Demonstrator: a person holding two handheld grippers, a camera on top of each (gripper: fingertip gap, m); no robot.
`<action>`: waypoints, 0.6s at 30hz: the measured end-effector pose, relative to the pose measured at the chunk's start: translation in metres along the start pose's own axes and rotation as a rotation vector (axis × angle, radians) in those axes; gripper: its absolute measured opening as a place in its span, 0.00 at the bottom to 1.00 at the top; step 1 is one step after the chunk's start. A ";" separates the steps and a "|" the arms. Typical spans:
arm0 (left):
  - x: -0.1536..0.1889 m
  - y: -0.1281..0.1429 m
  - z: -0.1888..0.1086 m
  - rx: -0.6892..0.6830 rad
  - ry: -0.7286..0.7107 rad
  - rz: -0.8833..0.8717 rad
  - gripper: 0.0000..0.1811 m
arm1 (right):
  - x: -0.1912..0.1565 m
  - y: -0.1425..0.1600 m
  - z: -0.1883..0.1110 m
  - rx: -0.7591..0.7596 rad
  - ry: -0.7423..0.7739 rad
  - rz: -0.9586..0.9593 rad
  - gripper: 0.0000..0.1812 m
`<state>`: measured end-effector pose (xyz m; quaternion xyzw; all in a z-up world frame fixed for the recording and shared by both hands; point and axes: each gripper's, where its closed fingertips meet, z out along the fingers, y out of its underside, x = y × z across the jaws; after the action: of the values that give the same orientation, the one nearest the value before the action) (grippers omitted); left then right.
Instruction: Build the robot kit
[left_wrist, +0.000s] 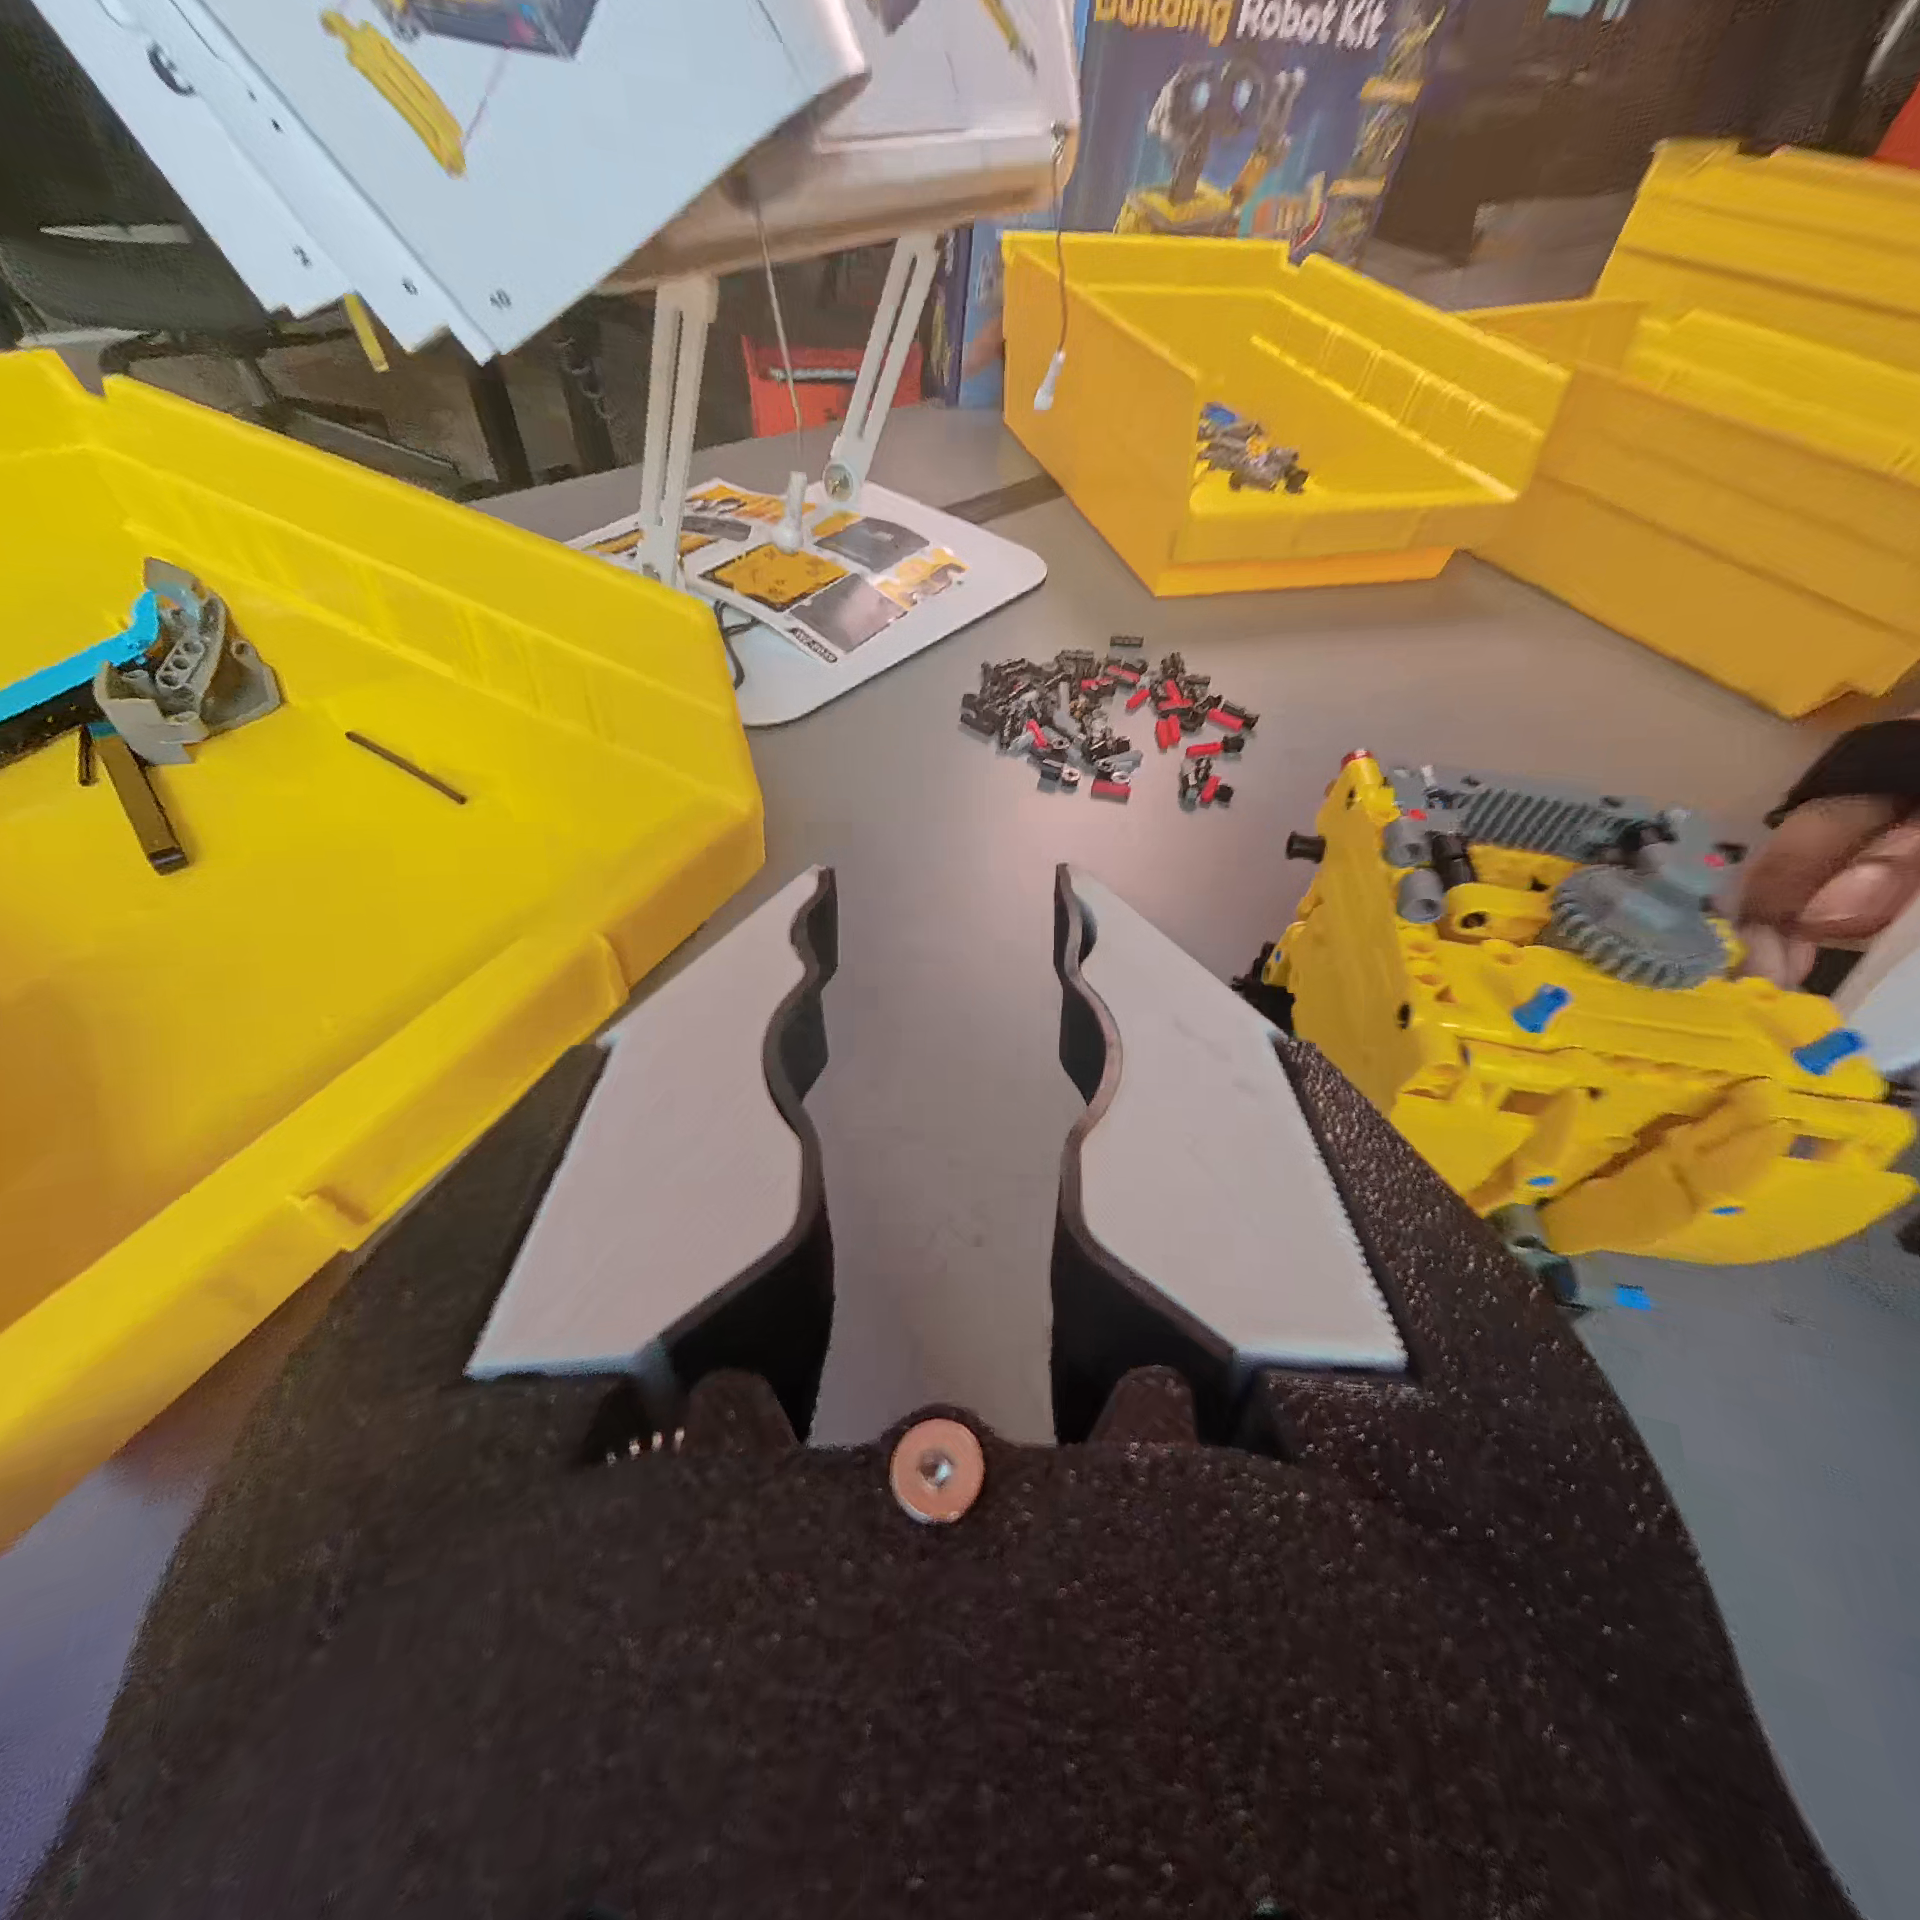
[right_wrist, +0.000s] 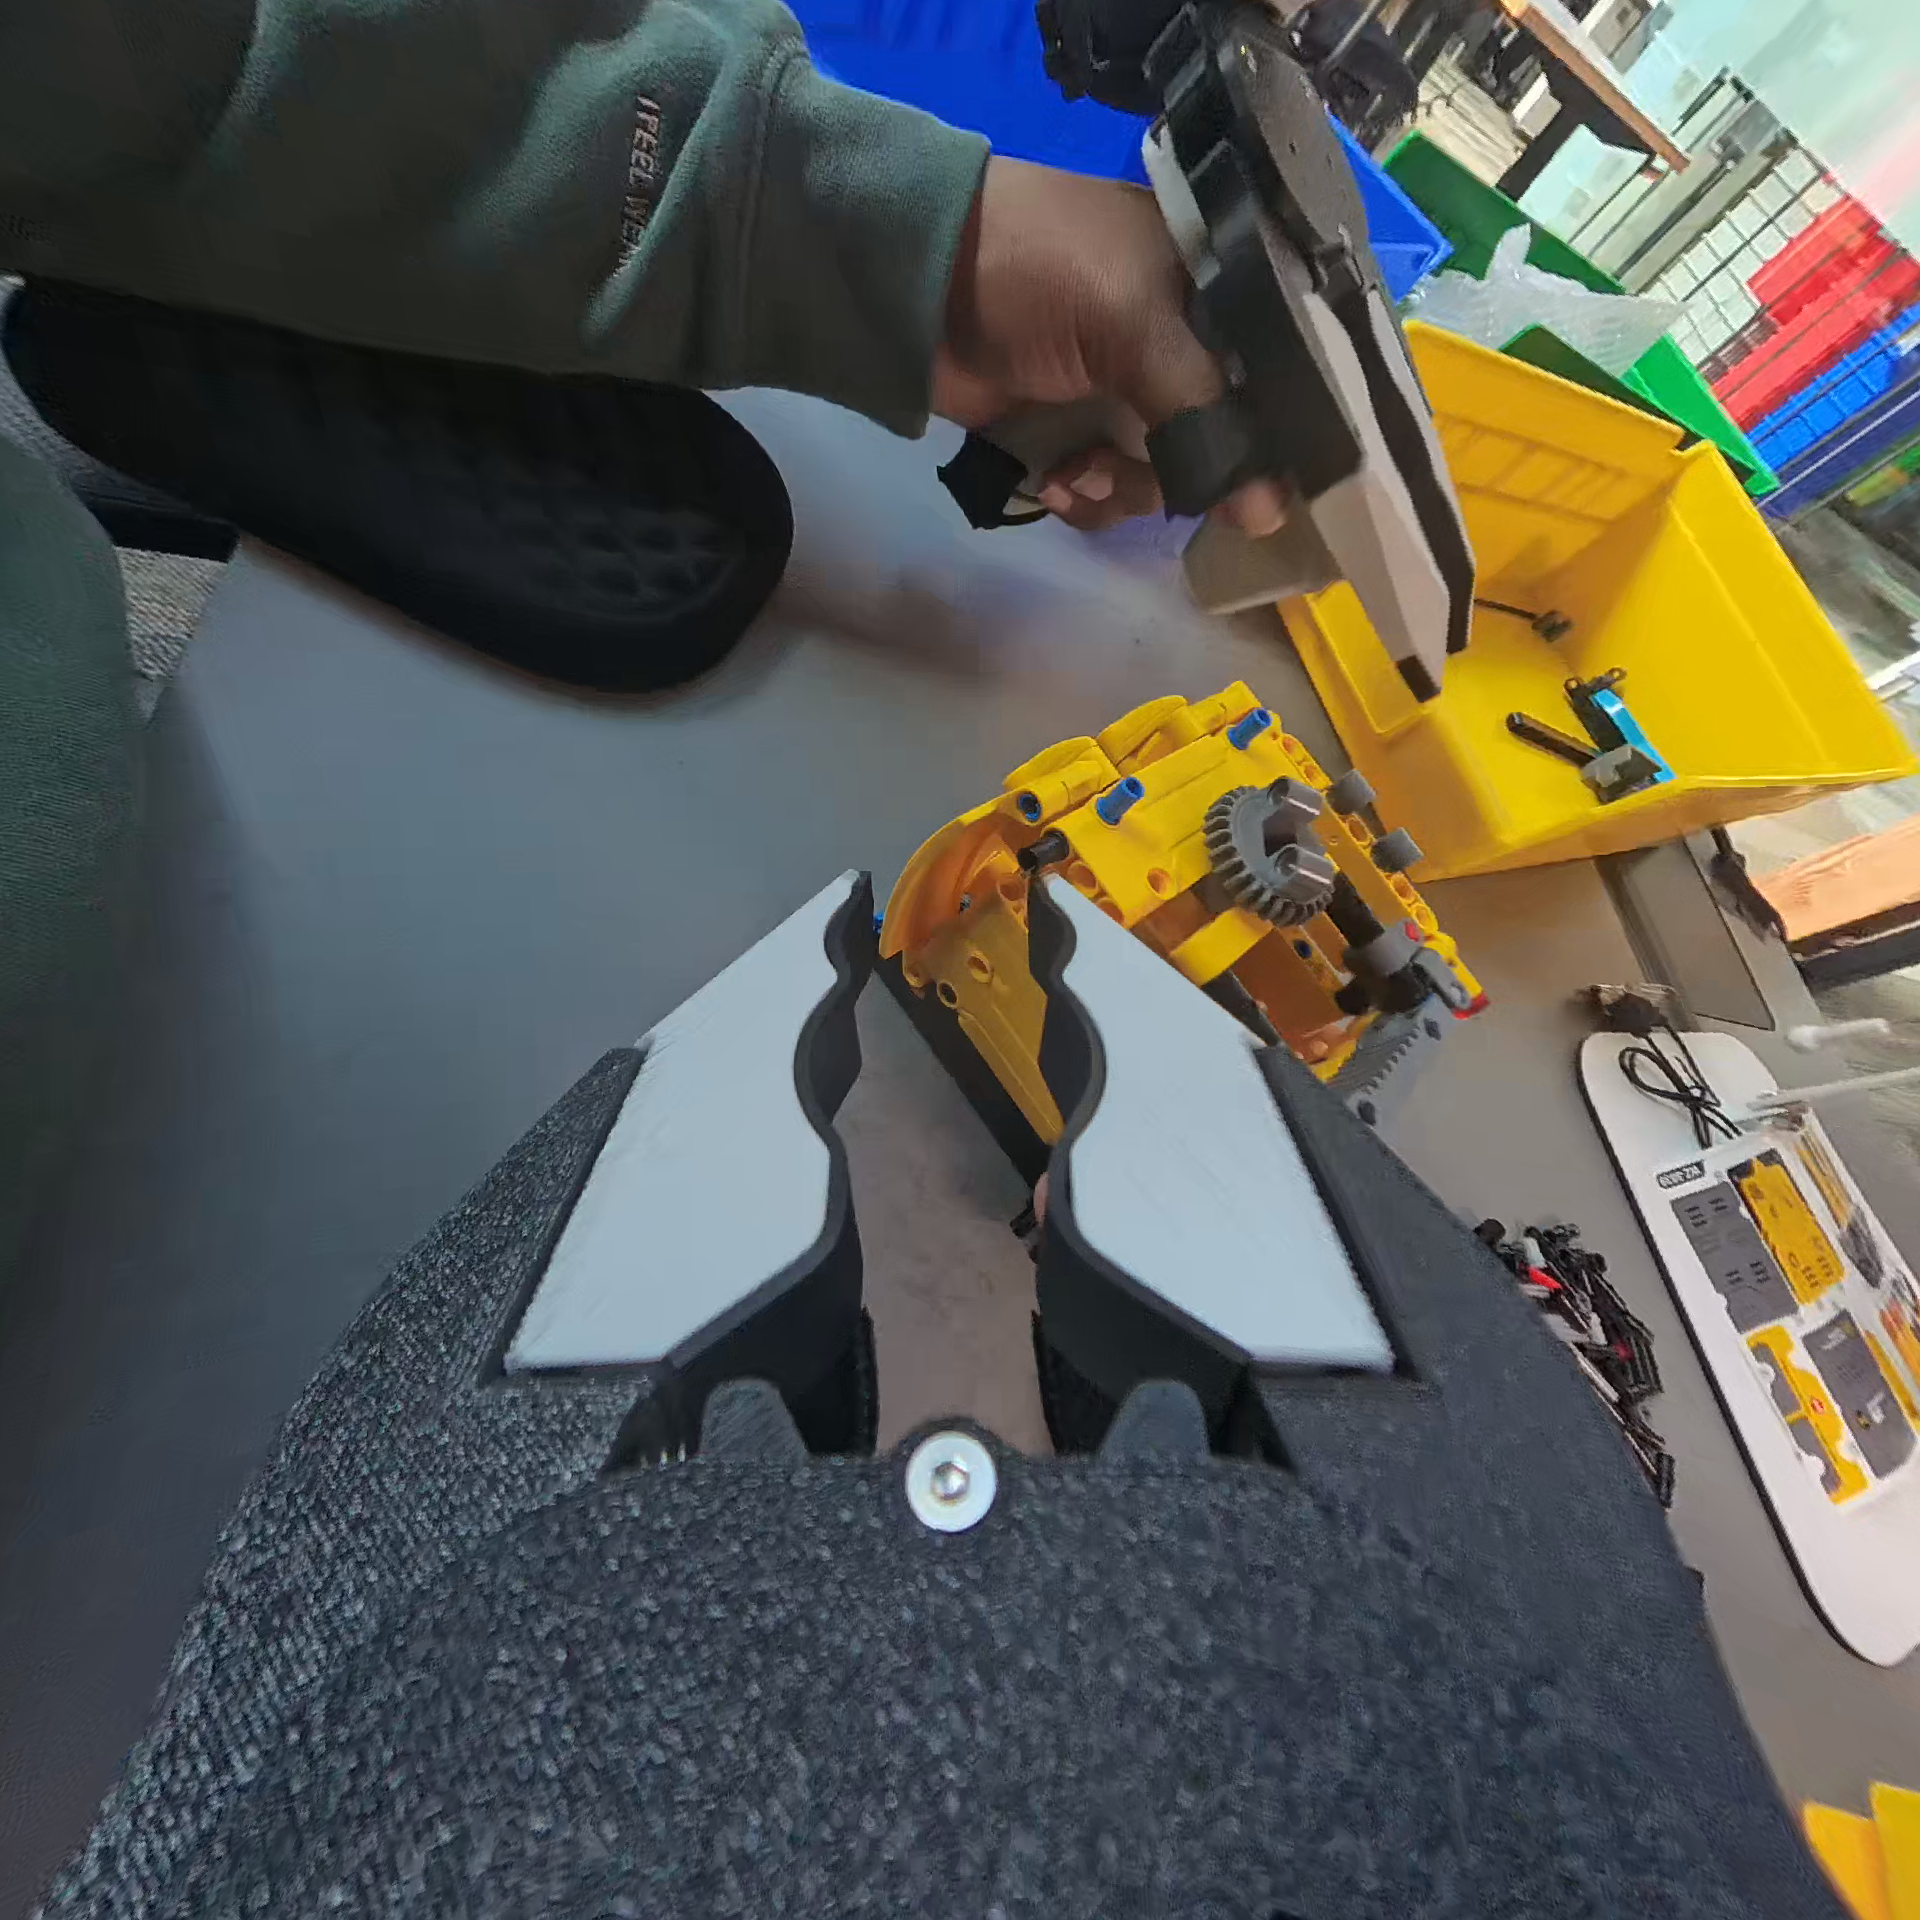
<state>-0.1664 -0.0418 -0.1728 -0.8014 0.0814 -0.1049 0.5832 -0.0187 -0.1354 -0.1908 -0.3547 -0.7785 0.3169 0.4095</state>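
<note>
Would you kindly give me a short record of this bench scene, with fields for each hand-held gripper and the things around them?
left hand-held gripper: open, empty, above bare grey table
right hand-held gripper: jaws apart, a panel of the yellow brick model between the tips; grip unclear
model: grey gear on top, blue pins
left of left gripper: yellow bin holding a small grey and blue assembly
ahead: pile of small black and red pins, white stand base, another yellow bin

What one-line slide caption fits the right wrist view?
Right gripper closed on the yellow brick model on the grey table; left gripper above a yellow bin.
</note>
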 end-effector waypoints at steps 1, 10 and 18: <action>0.005 -0.009 -0.012 0.028 0.041 -0.022 0.25 | 0.001 -0.003 -0.005 0.020 -0.020 0.015 0.16; 0.113 0.005 -0.043 -0.069 0.378 0.062 0.47 | 0.100 -0.002 -0.068 0.176 0.250 0.230 0.17; 0.117 0.011 -0.006 -0.151 0.416 0.253 0.37 | 0.295 0.055 -0.117 0.171 0.737 0.400 0.33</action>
<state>-0.0552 -0.0805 -0.1725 -0.7872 0.3070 -0.1873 0.5010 -0.0237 0.1576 -0.0583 -0.5531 -0.4669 0.3057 0.6185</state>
